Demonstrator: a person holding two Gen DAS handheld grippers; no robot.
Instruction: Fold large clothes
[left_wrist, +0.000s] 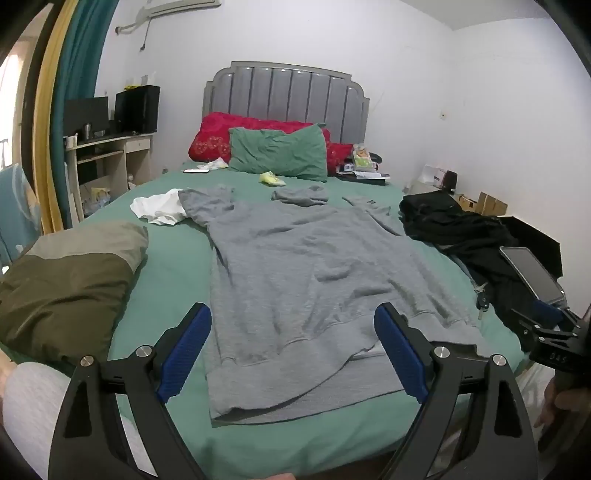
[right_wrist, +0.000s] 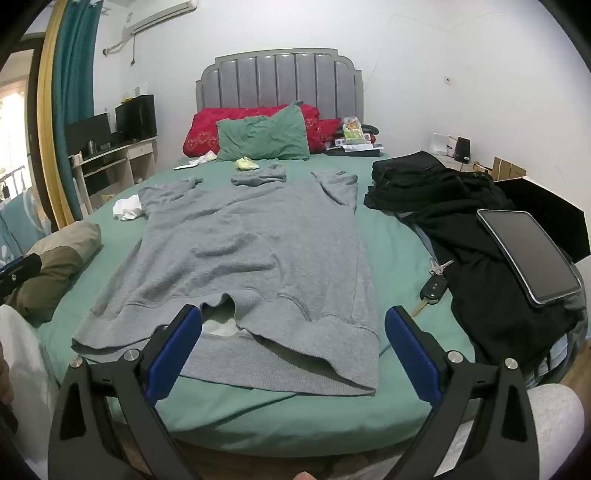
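A grey sweatshirt (left_wrist: 295, 266) lies spread flat, lengthwise, on a bed (left_wrist: 177, 266) covered with a green sheet: the ribbed hem is at the near edge, the sleeves and hood at the far end. In the right wrist view the hem gapes at its middle, showing a light lining.

The left hand-held gripper (left_wrist: 291, 350) hangs above the near hem with its blue pads (left_wrist: 186, 354) spread wide, nothing between them. The right hand-held gripper (right_wrist: 293, 350) likewise hangs over the hem's near right corner, jaws spread wide and holding nothing; neither visibly touches the cloth.

Left of the sweatshirt: a white garment (left_wrist: 159, 208) beside the far sleeve and an olive-and-tan pillow (left_wrist: 70, 284) nearer. Right of it: a heap of black clothing (right_wrist: 461, 229) bearing a tablet (right_wrist: 528, 254), with a car key (right_wrist: 432, 286) at its near left edge on the sheet. At the far end, a green pillow (left_wrist: 279, 153) leans on a red pillow (left_wrist: 214, 136) against the grey headboard (left_wrist: 288, 90). A desk (left_wrist: 110, 155) stands at the far left.
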